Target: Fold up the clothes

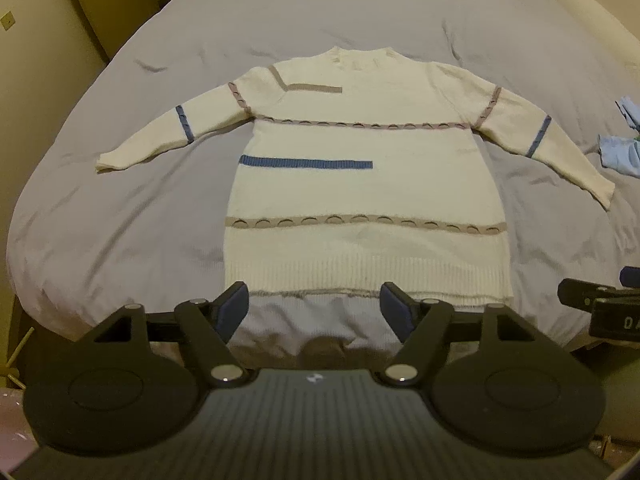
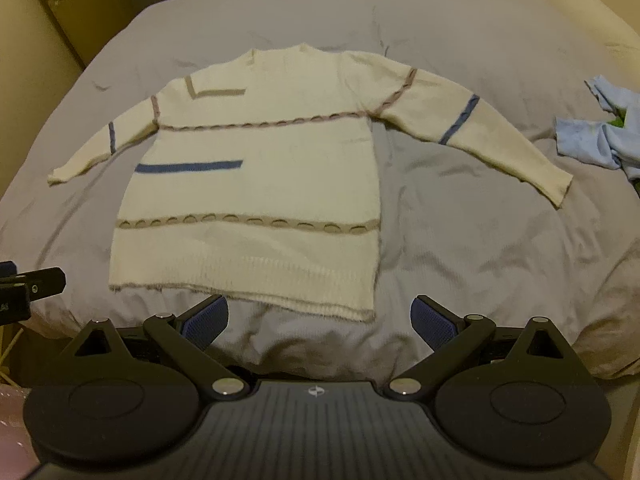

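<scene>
- Cream knit sweater [image 1: 360,196] lies flat on the grey-lilac bedspread [image 1: 120,220], collar at 12 o'clock, ribbed hem at 6 o'clock near the bed's front edge.
- Both sleeves are spread out: one runs toward 9 o'clock, the other toward 3 o'clock, cuffs angled down.
- Markings on the body: a blue bar mid-chest, two taupe bands with oval loops, and a short taupe angle near the collar. Each sleeve carries one blue and one taupe stripe.
- Your left gripper [image 1: 314,306] hangs just short of the hem, jaws spread wide, nothing between the blue pads [image 1: 232,312]. Hem sits at its 12 o'clock.
- Your right gripper [image 2: 320,322] is likewise spread wide and holds nothing. The hem's right corner lies at its 12 o'clock, just past the fingertips; whether the left pad [image 2: 206,324] touches the hem you cannot tell.
- From the right wrist view, the sweater sits toward 10–11 o'clock.
- Crumpled light-blue cloth [image 2: 604,136] lies on the bedspread at 2 o'clock, well apart from the sweater's right cuff.
- Each gripper shows at the other's frame edge, side by side.
</scene>
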`<control>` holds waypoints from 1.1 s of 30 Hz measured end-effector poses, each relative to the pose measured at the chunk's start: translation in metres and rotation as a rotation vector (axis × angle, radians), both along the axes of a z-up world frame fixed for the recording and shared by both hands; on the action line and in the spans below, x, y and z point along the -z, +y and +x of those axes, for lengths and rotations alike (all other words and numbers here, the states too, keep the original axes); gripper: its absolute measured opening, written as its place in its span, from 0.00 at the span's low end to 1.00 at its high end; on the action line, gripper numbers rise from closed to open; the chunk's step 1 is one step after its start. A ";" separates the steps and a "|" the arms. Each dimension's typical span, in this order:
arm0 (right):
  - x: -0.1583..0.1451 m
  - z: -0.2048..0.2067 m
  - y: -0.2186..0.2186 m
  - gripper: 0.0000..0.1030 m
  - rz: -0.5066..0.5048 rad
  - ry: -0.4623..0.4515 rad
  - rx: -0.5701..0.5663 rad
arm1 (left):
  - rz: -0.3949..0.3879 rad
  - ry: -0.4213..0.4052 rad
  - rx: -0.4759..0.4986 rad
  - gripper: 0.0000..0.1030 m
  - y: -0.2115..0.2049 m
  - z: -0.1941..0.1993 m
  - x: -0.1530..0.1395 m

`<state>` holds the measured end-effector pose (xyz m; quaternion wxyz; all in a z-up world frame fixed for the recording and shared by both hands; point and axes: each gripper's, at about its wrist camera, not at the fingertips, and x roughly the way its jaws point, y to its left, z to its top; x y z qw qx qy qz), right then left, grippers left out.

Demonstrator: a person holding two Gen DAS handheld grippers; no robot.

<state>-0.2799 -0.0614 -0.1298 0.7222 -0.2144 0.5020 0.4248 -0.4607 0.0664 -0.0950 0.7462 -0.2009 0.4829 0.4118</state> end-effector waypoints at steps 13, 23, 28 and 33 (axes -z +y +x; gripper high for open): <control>-0.014 -0.016 -0.003 0.97 0.009 -0.045 -0.062 | 0.019 -0.005 -0.010 0.75 -0.017 -0.014 -0.007; -0.024 -0.005 -0.008 0.98 0.032 -0.067 -0.049 | 0.039 -0.018 0.003 0.79 -0.023 -0.006 -0.014; -0.026 -0.001 -0.007 0.98 0.035 -0.069 -0.048 | 0.035 -0.024 0.007 0.81 -0.021 -0.002 -0.016; -0.024 0.004 -0.001 0.98 0.027 -0.067 -0.049 | 0.030 -0.023 0.009 0.82 -0.016 0.003 -0.015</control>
